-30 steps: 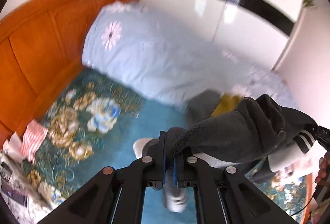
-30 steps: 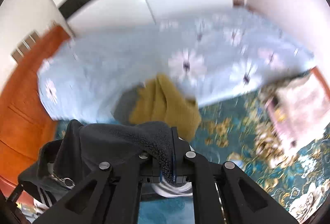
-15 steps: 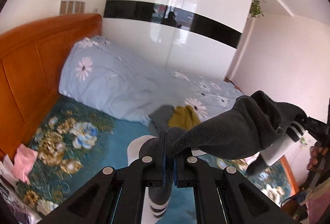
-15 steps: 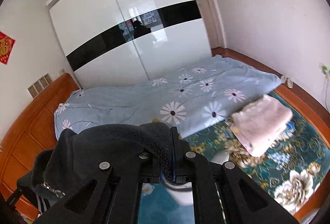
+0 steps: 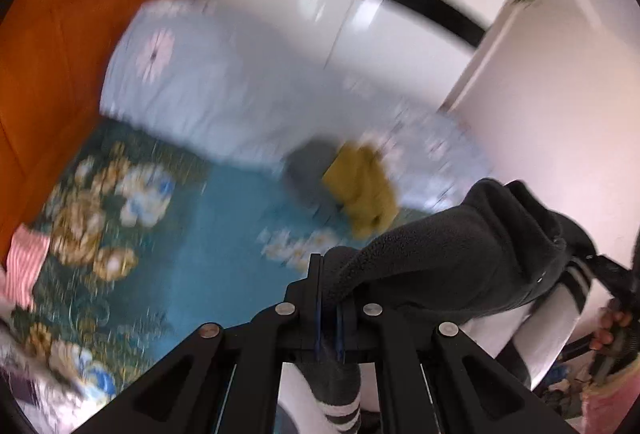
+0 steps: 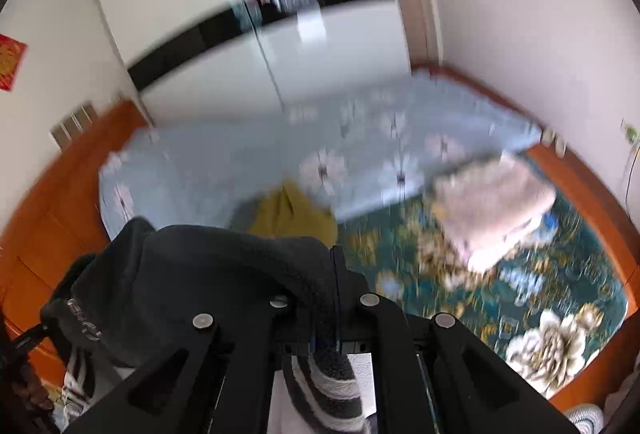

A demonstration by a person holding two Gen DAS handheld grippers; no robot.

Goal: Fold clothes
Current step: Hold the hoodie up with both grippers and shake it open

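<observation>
Dark grey fleece, with white panels and striped cuffs, hangs in the air between our two grippers: this is the jacket point(image 5: 460, 258) we are working on. Our left gripper point(image 5: 329, 298) has its jaws pinched tight on one edge of the fleece, and our right gripper point(image 6: 333, 298) is likewise clamped on another edge, so the garment spans from one to the other above the teal floral bedspread point(image 5: 208, 234). Beyond it lie a mustard garment point(image 5: 362, 190) and a pale blue daisy-print duvet point(image 6: 240, 162). A folded pink blanket point(image 6: 496, 206) rests on the bedspread to our right. Both views are blurred.
</observation>
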